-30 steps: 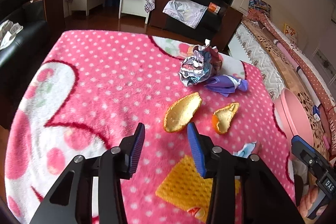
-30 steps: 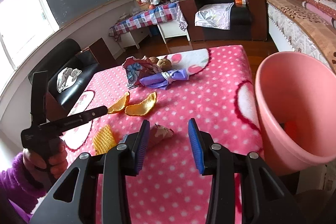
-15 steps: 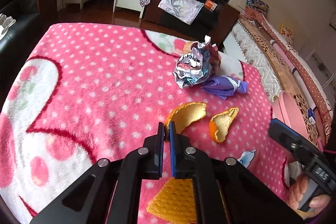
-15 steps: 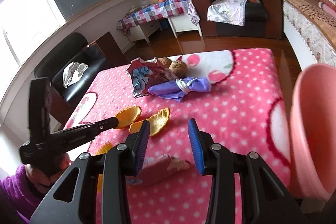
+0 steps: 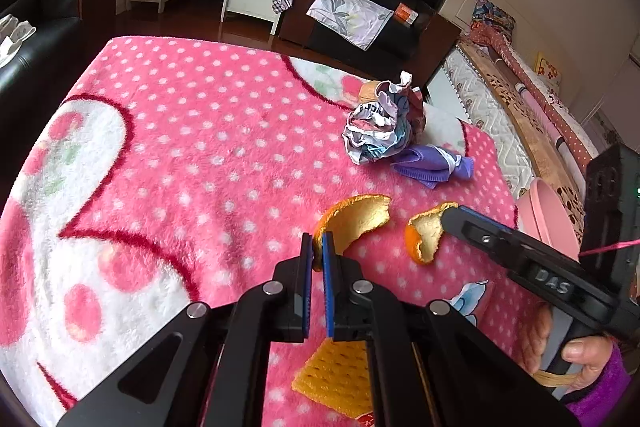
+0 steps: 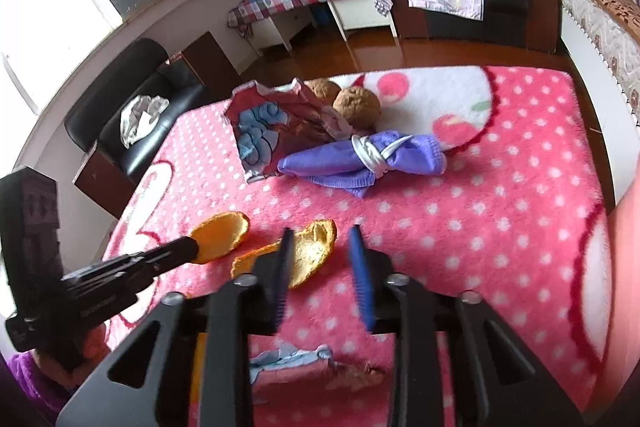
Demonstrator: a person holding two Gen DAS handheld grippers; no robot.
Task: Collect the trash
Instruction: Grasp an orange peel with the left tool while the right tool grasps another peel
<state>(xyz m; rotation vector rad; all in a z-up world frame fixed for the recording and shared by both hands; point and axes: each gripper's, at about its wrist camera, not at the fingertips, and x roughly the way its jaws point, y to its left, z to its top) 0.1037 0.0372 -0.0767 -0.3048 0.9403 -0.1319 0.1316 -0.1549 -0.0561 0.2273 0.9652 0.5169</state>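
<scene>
**A:** ok so where's everything sitting right now?

**B:** The left gripper point(image 5: 317, 254) is clenching the near tip of one orange peel point(image 5: 354, 223), pads pinching it edge-on. That peel's long axis is running away from the gripper and up to the right, so any lift is going to be pulling from one end, with the rest dangling.

**A:** and the other hand?

**B:** The right gripper point(image 6: 320, 259) is hanging released, jaws wide apart, straddling the air just over the second orange peel point(image 6: 308, 255). That one's lying directly ahead and slightly left of its gap, long axis slanting left-to-right across the fingers. The right side is clearly nearer to it. I'm guessing it's about to be dropping down and closing.

**A:** count?

**B:** Two peels, one crumpled wrapper point(image 5: 378, 131), one tied purple cloth point(image 6: 360, 161), two brownish round things point(image 6: 357, 105) behind the wrapper, one yellow mesh piece point(image 5: 340, 375), and one flat torn wrapper point(image 6: 304, 363) under the right gripper. All lying on the pink polka-dot blanket point(image 5: 200, 147). One pink bin point(image 5: 548, 215) is sitting off the blanket's right edge.
</scene>
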